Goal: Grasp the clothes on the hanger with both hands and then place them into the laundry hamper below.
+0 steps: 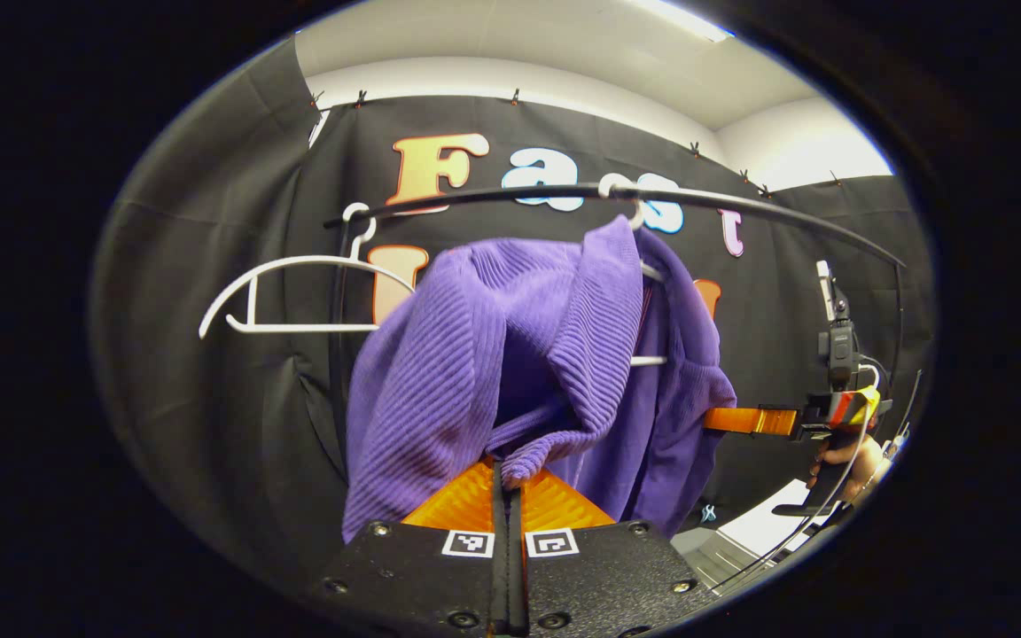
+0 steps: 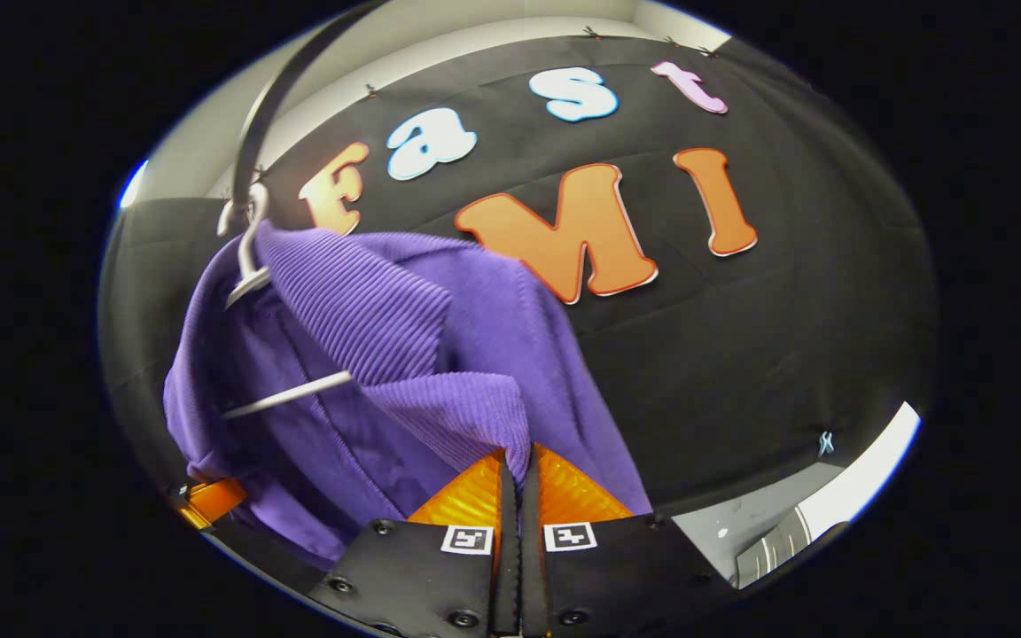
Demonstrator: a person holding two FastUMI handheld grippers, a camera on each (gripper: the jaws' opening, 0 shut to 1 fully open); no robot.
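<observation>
A purple ribbed garment [image 1: 475,354] hangs over a white hanger [image 1: 648,360] on the black rail [image 1: 564,190]. At the bottom of the left gripper view, my left gripper [image 1: 509,465] is shut on a rolled hem of the cloth. My right gripper [image 1: 713,419] comes in from the right, held by a hand [image 1: 847,456], with its orange fingers pressed into the garment's side. In the right gripper view, the right gripper [image 2: 519,459] is shut on a fold of the purple garment [image 2: 404,337]. The hanger [image 2: 249,257] shows at the top left, and the left gripper's orange finger [image 2: 214,499] sits at the lower left.
An empty white hanger [image 1: 298,292] hangs on the rail to the left of the garment. The rack's dark upright post [image 1: 338,354] stands behind it. A pale surface [image 1: 767,527] and a light floor strip [image 2: 830,505] lie low on the right.
</observation>
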